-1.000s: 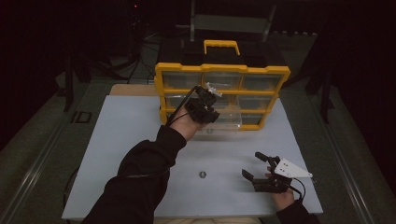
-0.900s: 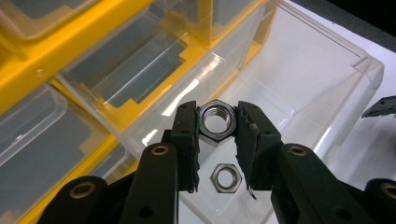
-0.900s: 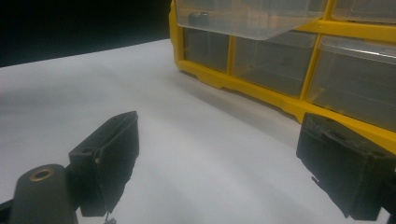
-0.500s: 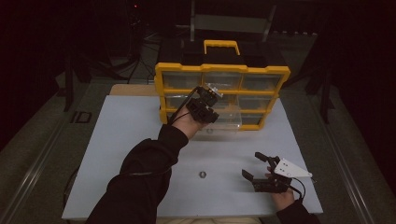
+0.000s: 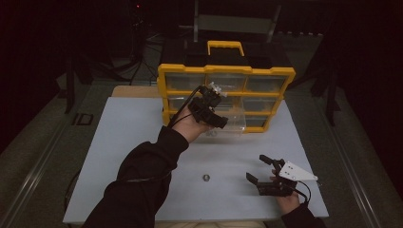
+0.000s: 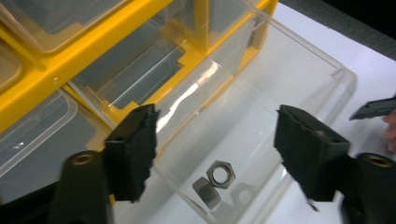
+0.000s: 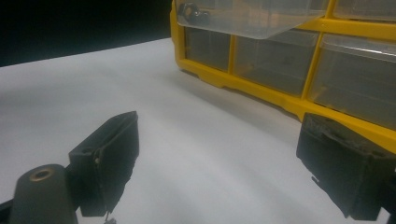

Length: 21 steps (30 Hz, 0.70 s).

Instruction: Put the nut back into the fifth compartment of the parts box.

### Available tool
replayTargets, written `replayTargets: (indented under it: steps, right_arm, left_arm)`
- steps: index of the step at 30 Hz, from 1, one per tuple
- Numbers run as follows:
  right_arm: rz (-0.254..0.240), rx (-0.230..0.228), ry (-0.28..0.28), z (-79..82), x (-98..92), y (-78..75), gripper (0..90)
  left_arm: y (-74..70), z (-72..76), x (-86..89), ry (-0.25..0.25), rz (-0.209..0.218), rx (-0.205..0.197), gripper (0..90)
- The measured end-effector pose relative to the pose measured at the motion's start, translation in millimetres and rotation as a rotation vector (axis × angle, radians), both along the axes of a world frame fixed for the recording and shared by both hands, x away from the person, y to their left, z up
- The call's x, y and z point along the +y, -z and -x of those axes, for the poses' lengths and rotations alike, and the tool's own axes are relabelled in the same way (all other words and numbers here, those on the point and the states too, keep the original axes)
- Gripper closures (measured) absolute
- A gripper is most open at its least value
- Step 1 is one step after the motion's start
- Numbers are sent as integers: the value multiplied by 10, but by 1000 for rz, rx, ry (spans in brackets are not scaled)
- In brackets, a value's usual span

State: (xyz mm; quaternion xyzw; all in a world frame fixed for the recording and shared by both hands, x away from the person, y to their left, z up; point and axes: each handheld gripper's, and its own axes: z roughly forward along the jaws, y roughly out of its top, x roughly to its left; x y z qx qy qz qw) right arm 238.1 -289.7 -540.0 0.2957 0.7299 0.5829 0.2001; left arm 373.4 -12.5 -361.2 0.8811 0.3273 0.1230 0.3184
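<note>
The left gripper (image 5: pixel 212 107) is held over a clear drawer (image 6: pixel 280 107) pulled out from the yellow organiser (image 5: pixel 225 71). Its fingers (image 6: pixel 133 149) have just been opening and are seen well apart, with nothing pressed between them. Below and between them, two metal nuts (image 6: pixel 215 179) lie on the drawer floor, touching each other and close to the drawer's near wall. Beyond the fingers, the organiser's other clear compartments are ranged in yellow frames.

The right gripper (image 5: pixel 268 178) is held low over the white surface (image 5: pixel 142 142), its fingers (image 7: pixel 109 156) spread wide and empty, pointed toward the organiser's lower row of drawers. To its left in the high view, a single nut (image 5: pixel 206 177) lies on the surface, well apart from both grippers.

The organiser is stood at the far edge of the surface, a yellow handle (image 5: pixel 225 46) on its top. The room around is dark; little beyond some stands and cables can be made out.
</note>
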Motion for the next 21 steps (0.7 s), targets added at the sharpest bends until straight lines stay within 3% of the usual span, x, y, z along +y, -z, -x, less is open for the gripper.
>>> replayTargets:
  steps: [11, 17, 21]
  right_arm:
    - [1, -2, 0, 0, 5, -4, 131]
    - [1, -2, 0, -1, 6, -5, 131]
    - [2, -2, -1, -2, 10, -6, 131]
  left_arm:
    - [-89, 160, 186, 11, 22, -3, 64]
    - [-96, 247, 302, 27, 38, -2, 13]
    - [-65, 322, 369, 64, 65, 2, 6]
